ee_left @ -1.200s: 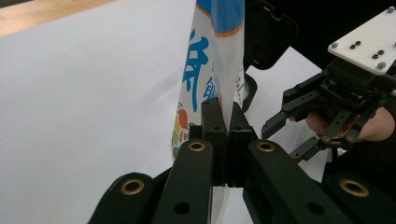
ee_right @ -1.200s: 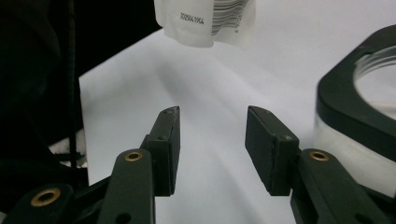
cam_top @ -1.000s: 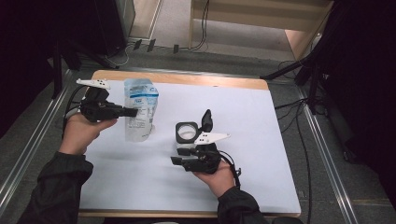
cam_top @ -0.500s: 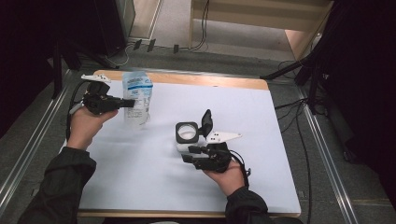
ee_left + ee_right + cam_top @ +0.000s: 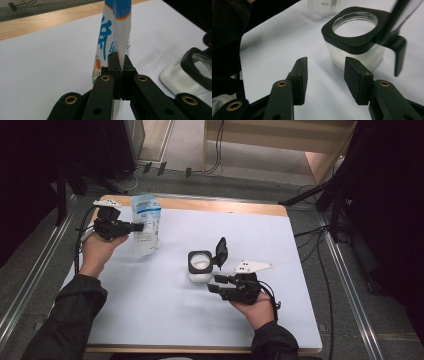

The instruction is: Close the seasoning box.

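Your left tongs (image 5: 119, 72) are clamped tight on the thin edge of the blue-and-white pouch (image 5: 147, 222), which you hold upright near the counter's (image 5: 300, 270) far left corner; its top runs off the left gripper view and its print is cut by the jaws. Your right tongs (image 5: 325, 75) stand partly open with nothing between them, just short of the clear jar (image 5: 354, 42) at mid-counter. The jar's black flip lid (image 5: 220, 251) stands open; its contents are hard to make out.

Grey floor (image 5: 190, 145), wooden shelf (image 5: 280, 150) behind
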The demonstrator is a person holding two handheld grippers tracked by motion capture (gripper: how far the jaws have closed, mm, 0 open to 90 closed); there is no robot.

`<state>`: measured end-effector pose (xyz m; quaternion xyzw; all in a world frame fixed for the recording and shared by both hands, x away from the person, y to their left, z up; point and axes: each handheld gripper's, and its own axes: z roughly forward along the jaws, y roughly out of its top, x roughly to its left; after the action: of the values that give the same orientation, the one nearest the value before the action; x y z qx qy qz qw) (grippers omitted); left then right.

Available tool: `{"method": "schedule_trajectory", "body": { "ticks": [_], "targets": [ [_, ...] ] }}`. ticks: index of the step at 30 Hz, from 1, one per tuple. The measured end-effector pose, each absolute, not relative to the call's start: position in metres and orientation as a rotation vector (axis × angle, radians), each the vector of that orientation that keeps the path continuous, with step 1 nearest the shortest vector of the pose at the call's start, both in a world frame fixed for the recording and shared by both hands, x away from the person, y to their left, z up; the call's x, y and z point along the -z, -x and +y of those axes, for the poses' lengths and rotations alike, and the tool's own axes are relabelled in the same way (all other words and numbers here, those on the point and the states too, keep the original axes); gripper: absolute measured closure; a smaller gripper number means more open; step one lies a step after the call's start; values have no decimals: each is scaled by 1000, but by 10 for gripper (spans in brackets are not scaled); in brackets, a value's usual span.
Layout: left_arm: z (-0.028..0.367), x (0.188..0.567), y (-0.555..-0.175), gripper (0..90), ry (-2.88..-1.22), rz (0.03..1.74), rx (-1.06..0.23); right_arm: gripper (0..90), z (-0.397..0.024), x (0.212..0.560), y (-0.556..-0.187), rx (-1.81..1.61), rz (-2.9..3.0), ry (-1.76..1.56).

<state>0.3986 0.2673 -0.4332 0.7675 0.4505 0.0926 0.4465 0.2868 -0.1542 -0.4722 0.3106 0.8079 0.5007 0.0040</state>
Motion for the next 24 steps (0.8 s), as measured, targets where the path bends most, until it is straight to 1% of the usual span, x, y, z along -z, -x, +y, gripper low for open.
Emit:
{"method": "schedule_trajectory", "body": {
  "ticks": [3, 10, 13, 19, 24],
  "targets": [
    [265, 438, -399, 900, -1943, 1113, -225, 554, -161, 472, -288, -1560, 2522, -992],
    [269, 443, -392, 900, -1921, 1099, -217, 556, -169, 471, -292, -1521, 2509, -1016],
    [271, 445, -385, 900, -1942, 1087, -211, 559, -172, 470, -295, -1522, 2491, -1032],
    [278, 452, -373, 874, -1970, 1089, -188, 568, -177, 468, -301, -1518, 2473, -1052],
    [280, 456, -369, 849, -1948, 1088, -180, 578, -178, 467, -306, -1496, 2471, -1057]
  ]
}}
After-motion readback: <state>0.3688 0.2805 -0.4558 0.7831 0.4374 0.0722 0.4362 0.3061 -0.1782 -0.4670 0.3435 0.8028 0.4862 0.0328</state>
